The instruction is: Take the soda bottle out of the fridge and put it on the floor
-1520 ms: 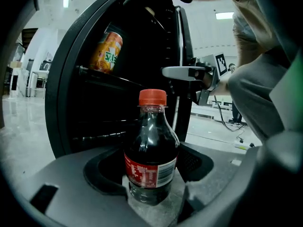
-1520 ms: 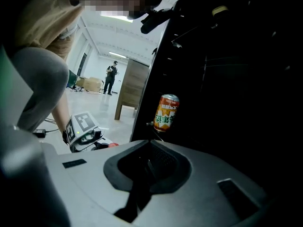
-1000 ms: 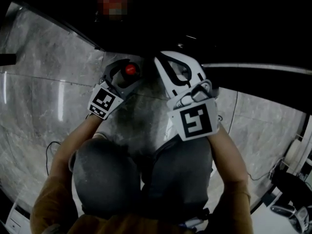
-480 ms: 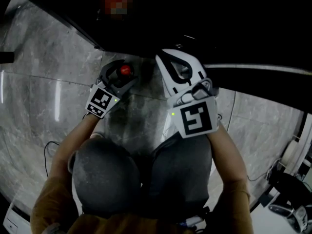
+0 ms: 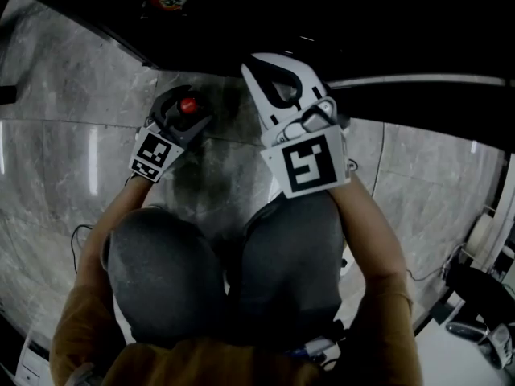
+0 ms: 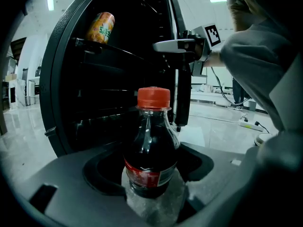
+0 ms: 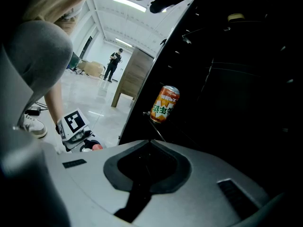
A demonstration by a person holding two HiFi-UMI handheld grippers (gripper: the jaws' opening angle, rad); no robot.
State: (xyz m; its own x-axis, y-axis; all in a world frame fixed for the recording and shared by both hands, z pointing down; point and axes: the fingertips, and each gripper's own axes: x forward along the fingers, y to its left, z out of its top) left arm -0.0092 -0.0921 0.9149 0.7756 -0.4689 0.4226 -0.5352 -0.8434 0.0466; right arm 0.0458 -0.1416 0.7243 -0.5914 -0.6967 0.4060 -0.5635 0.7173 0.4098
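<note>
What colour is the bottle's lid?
Red. The lid on the soda bottle shows best in the left gripper view.

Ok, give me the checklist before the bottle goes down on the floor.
1. Bottle gripped by left gripper: ok, jaws closed on its body.
2. Bottle upright, cap on: ok.
3. Bottle out of the fridge: ok, it is in front of the open fridge.
4. Floor near the left gripper: ok, bare tile in the head view.
5. Bottle base touching the floor: cannot tell, base hidden.
6. Right gripper free: ok, jaws together, nothing between them.
</note>
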